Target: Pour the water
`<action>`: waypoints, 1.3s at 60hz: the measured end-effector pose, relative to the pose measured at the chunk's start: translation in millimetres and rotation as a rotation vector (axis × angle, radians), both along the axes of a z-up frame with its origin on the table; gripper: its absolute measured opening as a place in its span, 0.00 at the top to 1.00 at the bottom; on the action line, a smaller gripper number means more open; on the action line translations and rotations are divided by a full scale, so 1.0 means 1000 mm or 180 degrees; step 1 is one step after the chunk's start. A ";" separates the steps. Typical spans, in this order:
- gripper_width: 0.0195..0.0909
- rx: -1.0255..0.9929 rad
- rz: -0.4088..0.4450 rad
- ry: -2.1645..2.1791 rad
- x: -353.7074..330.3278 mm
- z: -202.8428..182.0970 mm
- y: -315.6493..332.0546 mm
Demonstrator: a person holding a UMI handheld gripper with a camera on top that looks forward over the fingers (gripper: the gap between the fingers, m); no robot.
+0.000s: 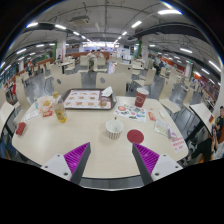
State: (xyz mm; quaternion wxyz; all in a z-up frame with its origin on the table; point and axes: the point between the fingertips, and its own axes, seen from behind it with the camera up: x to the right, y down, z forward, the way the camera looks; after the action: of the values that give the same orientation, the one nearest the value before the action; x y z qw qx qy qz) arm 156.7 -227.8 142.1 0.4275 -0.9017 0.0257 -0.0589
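My gripper (111,160) is open above the near edge of a round beige table (95,145), with nothing between its purple pads (76,155). Just ahead of the fingers stands a small white cup (113,128). A flat red disc (135,136) lies to its right. Farther back on the right is a red-and-white container (141,97). At the left a small bottle with yellowish contents (60,113) stands upright. Whether any of them holds water cannot be told.
A white tray (86,99) with small items sits at the table's far side. A red object (20,128) is at the left edge, and printed sheets (170,140) lie on the right. Chairs and other tables fill the hall beyond.
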 end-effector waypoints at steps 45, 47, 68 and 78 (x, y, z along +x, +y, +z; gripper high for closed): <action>0.08 0.0240 0.0334 0.0429 -0.230 -0.030 0.080; 0.07 0.0299 0.0347 0.0434 -0.241 -0.033 0.094; 0.10 0.0731 0.0121 0.0284 -0.264 -0.078 0.238; 0.29 0.0785 0.0029 0.0200 -0.254 -0.098 0.275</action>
State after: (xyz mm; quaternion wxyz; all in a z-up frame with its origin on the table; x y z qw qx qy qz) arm -97.5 47.6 44.2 0.5345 -0.8438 0.0421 -0.0252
